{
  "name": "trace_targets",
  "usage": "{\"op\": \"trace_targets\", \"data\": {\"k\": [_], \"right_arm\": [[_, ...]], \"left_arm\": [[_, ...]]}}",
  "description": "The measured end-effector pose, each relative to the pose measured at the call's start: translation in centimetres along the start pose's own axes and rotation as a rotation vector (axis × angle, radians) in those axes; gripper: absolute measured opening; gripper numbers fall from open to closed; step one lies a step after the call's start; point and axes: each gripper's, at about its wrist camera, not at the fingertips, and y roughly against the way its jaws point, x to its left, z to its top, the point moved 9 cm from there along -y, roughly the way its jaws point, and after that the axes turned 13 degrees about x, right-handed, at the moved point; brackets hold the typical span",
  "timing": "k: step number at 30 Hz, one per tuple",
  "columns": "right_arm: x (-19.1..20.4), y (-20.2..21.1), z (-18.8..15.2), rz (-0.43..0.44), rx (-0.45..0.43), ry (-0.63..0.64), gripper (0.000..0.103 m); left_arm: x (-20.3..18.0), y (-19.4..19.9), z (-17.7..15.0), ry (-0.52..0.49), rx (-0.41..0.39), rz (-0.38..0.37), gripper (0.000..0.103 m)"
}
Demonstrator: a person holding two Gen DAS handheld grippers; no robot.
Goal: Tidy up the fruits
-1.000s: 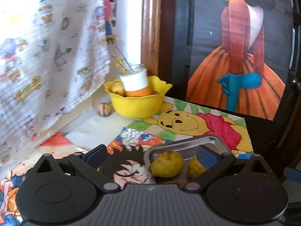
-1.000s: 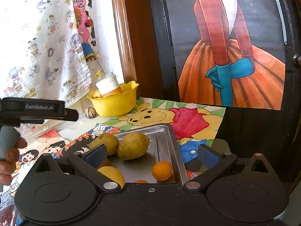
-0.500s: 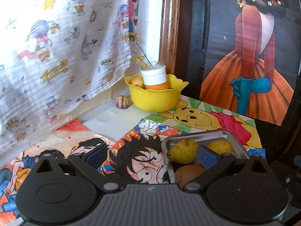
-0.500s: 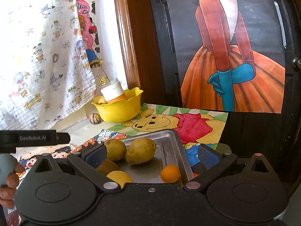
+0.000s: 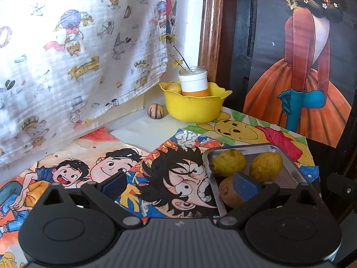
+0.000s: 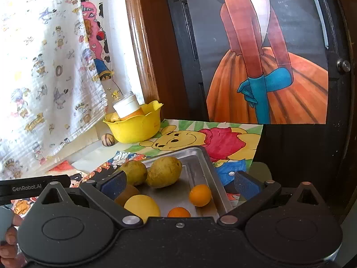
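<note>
Metal tray [image 6: 207, 158] of fruit lies between the right gripper [image 6: 178, 183] fingers, spread wide; left gripper [image 5: 178, 183] likewise wide.

From my feed, daylight glows through a white cartoon-print curtain [image 5: 67, 55] left of a varnished wooden frame [image 5: 209, 29]. Right of that frame, a dark panelled door [image 6: 183, 51] carries a poster of a figure in an orange gown [image 6: 267, 67]. Below the frame, cartoon drawings [image 5: 169, 174] cover the worktop.
</note>
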Motion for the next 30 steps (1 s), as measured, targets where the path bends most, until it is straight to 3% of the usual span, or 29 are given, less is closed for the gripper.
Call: {"op": "trace_targets", "data": {"k": [12,30], "right_arm": [[2.6,2.8,-0.8,-0.02,-0.067,0.087,0.102],[4.0,5.3,-2.4,-0.016,-0.083,0.093,0.102]], "left_arm": [[0.8,2.0,-1.5,-0.011,-0.038,0.016,0.103],[2.5,4.1,-3.3,0.016,-0.058,0.024,0.103]]}}
